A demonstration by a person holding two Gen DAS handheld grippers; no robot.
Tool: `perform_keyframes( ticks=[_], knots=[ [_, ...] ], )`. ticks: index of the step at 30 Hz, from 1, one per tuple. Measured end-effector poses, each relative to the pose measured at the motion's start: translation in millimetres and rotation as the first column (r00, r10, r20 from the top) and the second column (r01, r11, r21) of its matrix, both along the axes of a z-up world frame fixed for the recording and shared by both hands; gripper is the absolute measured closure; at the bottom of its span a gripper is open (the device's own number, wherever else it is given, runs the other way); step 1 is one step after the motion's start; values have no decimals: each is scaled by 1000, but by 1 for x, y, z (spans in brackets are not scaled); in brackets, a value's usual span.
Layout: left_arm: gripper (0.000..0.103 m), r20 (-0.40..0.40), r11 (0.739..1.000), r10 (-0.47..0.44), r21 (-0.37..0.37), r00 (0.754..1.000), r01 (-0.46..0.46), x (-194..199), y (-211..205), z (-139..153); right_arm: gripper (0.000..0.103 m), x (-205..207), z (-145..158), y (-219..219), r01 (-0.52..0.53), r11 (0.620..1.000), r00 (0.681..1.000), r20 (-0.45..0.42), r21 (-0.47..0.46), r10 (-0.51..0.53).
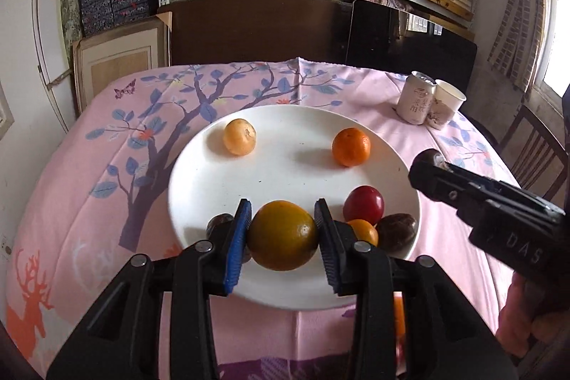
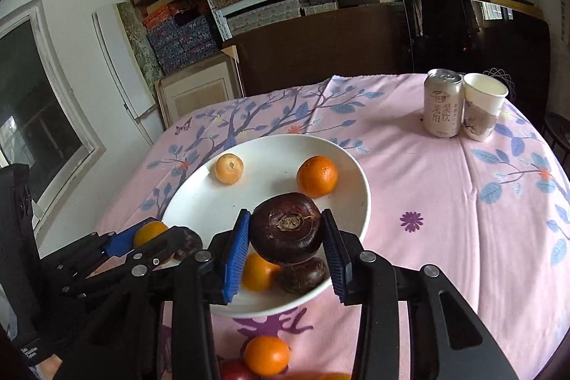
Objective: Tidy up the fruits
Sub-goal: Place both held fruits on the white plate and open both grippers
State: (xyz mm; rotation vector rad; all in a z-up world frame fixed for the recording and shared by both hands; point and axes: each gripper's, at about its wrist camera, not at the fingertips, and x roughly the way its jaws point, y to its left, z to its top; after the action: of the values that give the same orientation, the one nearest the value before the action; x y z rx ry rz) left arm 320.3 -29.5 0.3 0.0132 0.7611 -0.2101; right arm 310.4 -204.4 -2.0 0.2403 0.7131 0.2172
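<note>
Left wrist view: the worktop (image 1: 89,187) under its pink tree-print cloth is the biggest thing before me, and on it sits one wide white plate (image 1: 292,166). I count five loose fruits on that plate here: a pale yellow-orange one (image 1: 239,141) at the far left, an orange (image 1: 351,146) at the far right, a red fruit (image 1: 364,204) near the front right, a small orange one (image 1: 363,232) just before it, and a dark brown fruit (image 1: 396,232) touching that. A sixth, dark one (image 1: 219,226) peeps from behind my left finger.

My left tool (image 1: 282,235) is closed on one greenish-yellow citrus (image 1: 282,235), both blue pads pressed to its sides, held above the near part of the plate.

From the right wrist view, my right tool (image 2: 286,230) grips one dark maroon fruit (image 2: 286,228) (round, flattish, stem scar facing the camera), pads tight on either flank, above the plate's near right edge. Below it on the cloth, off the plate, lie two more: an orange (image 2: 266,355) and a red one (image 2: 235,373) partly cut off.

Far right on the worktop stand one drink can (image 2: 442,102) and one paper cup (image 2: 483,105), touching.
</note>
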Motion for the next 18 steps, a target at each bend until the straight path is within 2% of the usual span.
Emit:
perform_keyframes(
  ticks=[4, 5, 6, 8, 12, 14, 18],
  knots=[
    [67, -26, 1000, 18, -9, 1000, -18, 20, 1, -17, 59, 17, -15, 2, -10, 999, 1000, -3, -31, 10],
    [61, -29, 1000, 12, -10, 1000, -13, 21, 2, -20, 53, 17, -17, 1, -2, 999, 1000, 7, -44, 2],
    [56, -23, 1000, 6, -12, 1000, -6, 20, 2, -20, 37, 17, -17, 0, 9, 999, 1000, 21, -51, -8],
    [38, 11, 1000, 26, -2, 1000, -26, 13, 6, -16, 35, 17, -16, 1, 6, 999, 1000, 29, -51, -4],
    [27, 58, 998, 56, 0, 997, -56, -2, 16, -1, 35, 8, -3, 2, -8, 1000, 1000, 30, 5, 8],
    [18, 83, 997, 69, 11, 994, -70, -13, 18, 3, 35, -3, 7, 3, -25, 999, 999, 36, 28, 24],
    [13, 132, 995, 65, 65, 989, -74, -39, 14, 7, 29, -39, 21, -1, -29, 999, 996, 81, 26, 27]
  ],
)
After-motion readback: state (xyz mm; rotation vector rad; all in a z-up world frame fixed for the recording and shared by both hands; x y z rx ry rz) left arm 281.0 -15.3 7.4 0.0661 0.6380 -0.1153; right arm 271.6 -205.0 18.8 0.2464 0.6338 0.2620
